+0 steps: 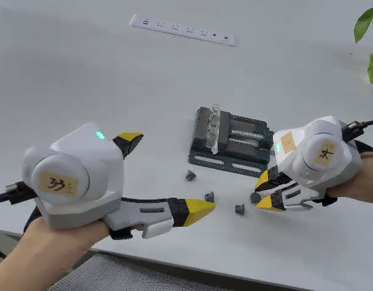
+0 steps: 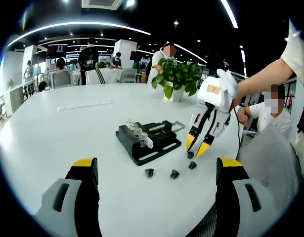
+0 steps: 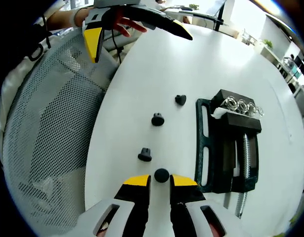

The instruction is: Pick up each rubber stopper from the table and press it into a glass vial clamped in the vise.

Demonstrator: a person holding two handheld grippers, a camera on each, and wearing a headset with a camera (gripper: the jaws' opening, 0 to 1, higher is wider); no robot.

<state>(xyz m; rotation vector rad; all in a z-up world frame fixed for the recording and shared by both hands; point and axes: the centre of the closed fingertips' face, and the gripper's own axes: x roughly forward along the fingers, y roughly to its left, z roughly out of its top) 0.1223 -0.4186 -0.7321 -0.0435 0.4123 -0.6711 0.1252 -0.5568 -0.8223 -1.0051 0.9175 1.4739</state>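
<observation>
Three black rubber stoppers (image 1: 190, 175) (image 1: 209, 196) (image 1: 239, 209) lie on the white table in front of the dark vise (image 1: 231, 148). The vise clamps a row of clear glass vials (image 1: 215, 127). My right gripper (image 3: 160, 180) is shut on a fourth stopper (image 3: 161, 175), held at its yellow tips just over the table near the vise's front; in the head view this gripper (image 1: 260, 193) is at the right. My left gripper (image 1: 167, 174) hovers wide open at the lower left, holding nothing. In the left gripper view its jaws frame the stoppers (image 2: 174, 174) and vise (image 2: 149, 140).
A white power strip (image 1: 181, 29) lies at the far side of the table. Green plant leaves (image 1: 371, 36) hang at the right edge. A mesh chair (image 3: 43, 148) stands by the table's near edge. People sit and stand beyond the table in the left gripper view.
</observation>
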